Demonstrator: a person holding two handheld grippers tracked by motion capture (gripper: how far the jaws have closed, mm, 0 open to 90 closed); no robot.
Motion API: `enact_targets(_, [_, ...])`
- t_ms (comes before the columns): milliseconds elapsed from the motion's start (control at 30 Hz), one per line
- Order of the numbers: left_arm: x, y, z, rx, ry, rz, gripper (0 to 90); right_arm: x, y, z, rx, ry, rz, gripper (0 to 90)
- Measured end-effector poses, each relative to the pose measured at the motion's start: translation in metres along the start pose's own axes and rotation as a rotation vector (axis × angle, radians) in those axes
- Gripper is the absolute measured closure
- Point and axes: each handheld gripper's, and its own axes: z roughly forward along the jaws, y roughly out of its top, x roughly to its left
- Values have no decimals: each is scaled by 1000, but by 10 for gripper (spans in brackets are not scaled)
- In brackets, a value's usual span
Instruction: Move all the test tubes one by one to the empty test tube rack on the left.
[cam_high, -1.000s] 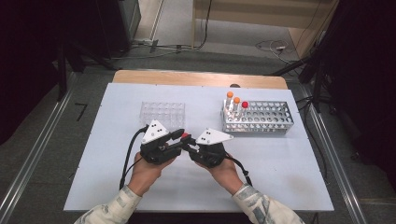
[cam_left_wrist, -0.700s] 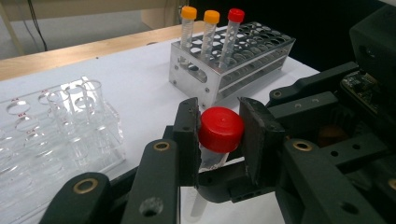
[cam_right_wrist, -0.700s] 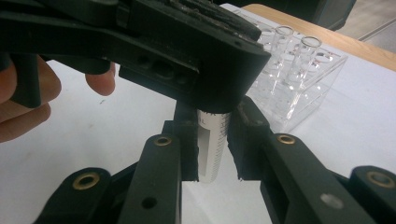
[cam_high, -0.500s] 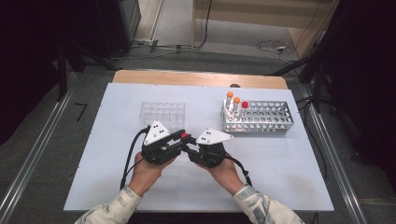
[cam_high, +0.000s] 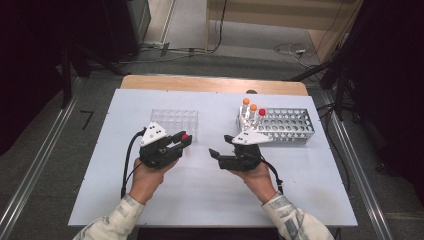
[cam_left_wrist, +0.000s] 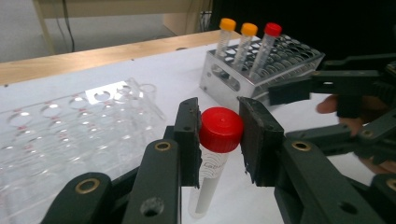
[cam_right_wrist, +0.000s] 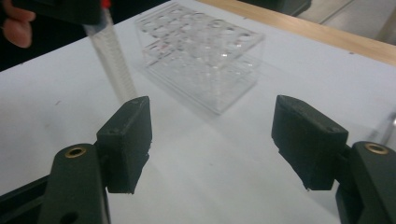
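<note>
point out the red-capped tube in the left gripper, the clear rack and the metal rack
red-capped tube (cam_left_wrist: 220, 129): left gripper view, on its red cap.
clear rack (cam_high: 175, 120): high view, on its top face.
metal rack (cam_high: 289, 124): high view, on its perforated top.

A white counter (cam_high: 200, 200) carries the things, its wooden edge showing along the far side at twelve o'clock. Two racks stand directly on it. A clear plastic rack (cam_high: 176, 121) sits at about eleven o'clock from the counter's middle. A metal rack (cam_high: 287, 125) sits at about one o'clock, well apart from it, with two orange-capped tubes (cam_high: 249, 111) and one red-capped tube (cam_high: 261, 115) upright at its left end.
</note>
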Motion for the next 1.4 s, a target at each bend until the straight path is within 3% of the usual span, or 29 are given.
enact_targets(200, [15, 11, -7, -34, 34, -35, 699, -23, -7, -19, -7, -59, 36, 275])
enact_targets(333, [22, 23, -8, -47, 68, -29, 699, -33, -11, -31, -17, -89, 51, 277])
enact_targets(533, [38, 41, -5, -73, 122, -43, 699, -44, -14, -37, -21, -111, 65, 279])
enact_targets(733, [42, 55, 10, -89, 151, -32, 699, -46, -14, -37, -23, -119, 71, 281])
enact_targets(1133, [51, 50, 33, -93, 187, -38, 699, -51, -15, -39, -31, -133, 88, 287])
enact_targets(1400, [50, 31, 44, -73, 200, -30, 698, -52, -15, -40, -34, -138, 93, 289])
